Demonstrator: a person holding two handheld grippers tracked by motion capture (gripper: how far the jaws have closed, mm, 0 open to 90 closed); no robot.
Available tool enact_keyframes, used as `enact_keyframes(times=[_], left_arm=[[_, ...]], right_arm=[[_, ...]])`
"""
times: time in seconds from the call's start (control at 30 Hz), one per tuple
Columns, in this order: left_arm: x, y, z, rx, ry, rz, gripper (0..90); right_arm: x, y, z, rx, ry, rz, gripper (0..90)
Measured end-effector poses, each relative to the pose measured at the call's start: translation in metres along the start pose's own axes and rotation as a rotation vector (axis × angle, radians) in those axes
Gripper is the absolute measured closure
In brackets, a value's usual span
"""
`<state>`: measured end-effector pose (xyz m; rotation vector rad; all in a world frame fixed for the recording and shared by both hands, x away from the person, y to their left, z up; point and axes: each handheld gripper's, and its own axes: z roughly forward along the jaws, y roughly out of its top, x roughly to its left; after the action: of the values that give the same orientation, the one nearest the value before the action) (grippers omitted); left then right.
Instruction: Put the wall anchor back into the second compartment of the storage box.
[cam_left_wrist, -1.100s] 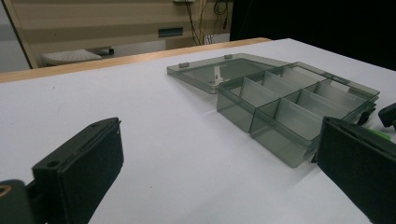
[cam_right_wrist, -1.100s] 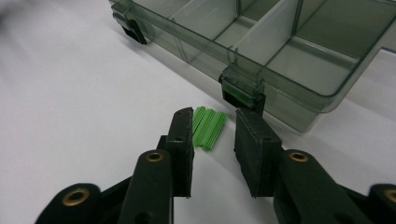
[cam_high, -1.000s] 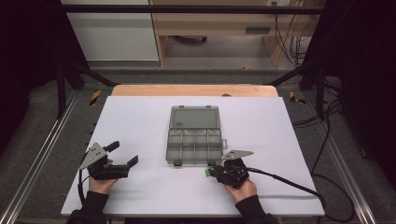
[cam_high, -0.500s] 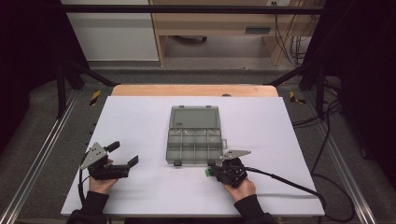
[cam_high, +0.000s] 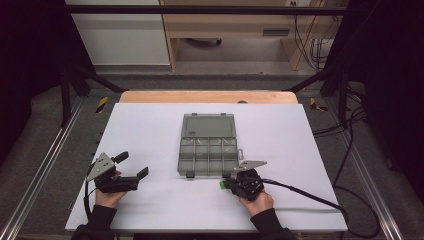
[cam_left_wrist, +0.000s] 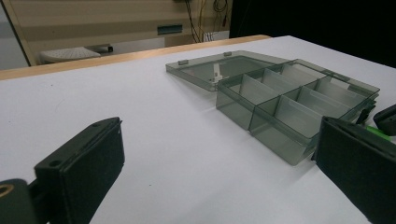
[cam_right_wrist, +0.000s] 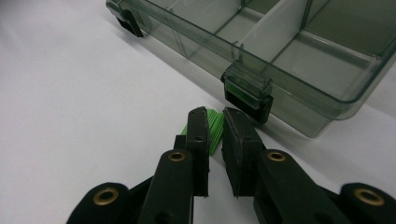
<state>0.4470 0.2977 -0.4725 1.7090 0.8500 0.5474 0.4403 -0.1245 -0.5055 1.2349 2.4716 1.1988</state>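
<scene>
The right gripper (cam_right_wrist: 215, 122) is pinching a small green ribbed piece (cam_right_wrist: 213, 128) on the white desk (cam_high: 150, 130), just beside the front latch of the open grey compartment box (cam_high: 207, 150), whose visible compartments are lying empty. The left gripper (cam_high: 131, 165) is resting spread wide, well apart

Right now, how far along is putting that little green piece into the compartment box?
Done: the box lies open on the table, lid flat, with the compartments looking empty. In hand: the right gripper has closed on the green piece beside the box's front latch. Left: lifting it and dropping it into a compartment. The left gripper waits open.
</scene>
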Motion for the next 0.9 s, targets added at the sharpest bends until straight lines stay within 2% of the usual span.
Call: enact_keyframes(times=[0.27,0.63,0.9], left_arm=[[0.000,0.000,0.000,0.002,-0.001,0.000,1.2],[0.000,0.000,0.000,0.002,0.001,0.002,1.3],[0.000,0.000,0.000,0.003,0.002,0.003,1.1]], right_arm=[[-0.001,0.000,0.000,0.011,-0.008,-0.001,84.0],[-0.002,0.001,-0.002,0.018,-0.016,0.003,84.5],[0.001,0.005,-0.016,-0.029,-0.005,-0.018,84.6]])
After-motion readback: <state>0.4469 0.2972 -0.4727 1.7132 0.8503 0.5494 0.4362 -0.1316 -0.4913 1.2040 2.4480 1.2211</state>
